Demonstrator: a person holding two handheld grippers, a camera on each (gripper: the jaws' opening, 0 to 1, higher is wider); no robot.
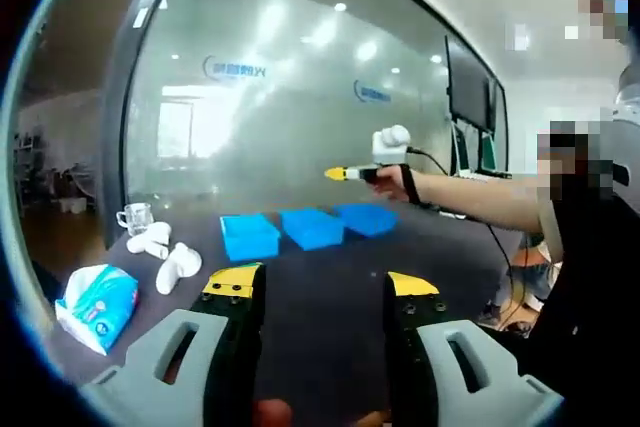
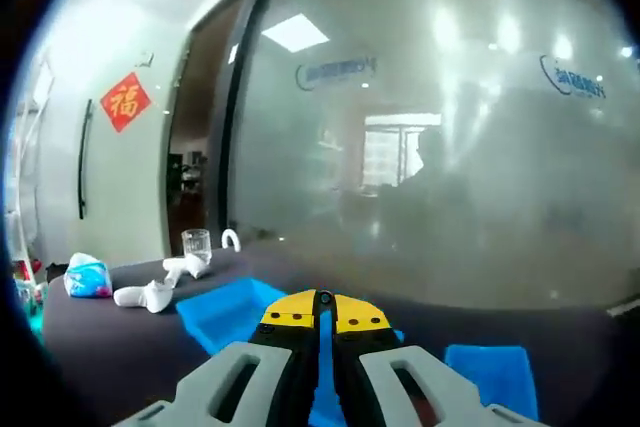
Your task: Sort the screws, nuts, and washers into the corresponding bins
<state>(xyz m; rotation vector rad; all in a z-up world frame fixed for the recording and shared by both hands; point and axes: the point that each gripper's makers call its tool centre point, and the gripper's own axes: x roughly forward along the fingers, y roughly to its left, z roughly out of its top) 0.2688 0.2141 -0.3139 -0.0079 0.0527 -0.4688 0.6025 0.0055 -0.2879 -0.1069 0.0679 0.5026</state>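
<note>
A dark counter (image 1: 330,297) stands before a wide frosted glass wall (image 1: 300,107) reflecting ceiling lights, with a dark monitor (image 1: 468,87) at one end, and a red diamond sign (image 2: 126,100) on a white wall (image 2: 120,177).

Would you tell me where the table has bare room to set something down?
The dark table is bare between the three blue bins and the left gripper. It is crowded at the end with the tissue pack, white pieces and glass.

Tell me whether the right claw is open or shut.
Shut: the right claw has its yellow tips meeting, with nothing visible between them, above the blue bins.
</note>
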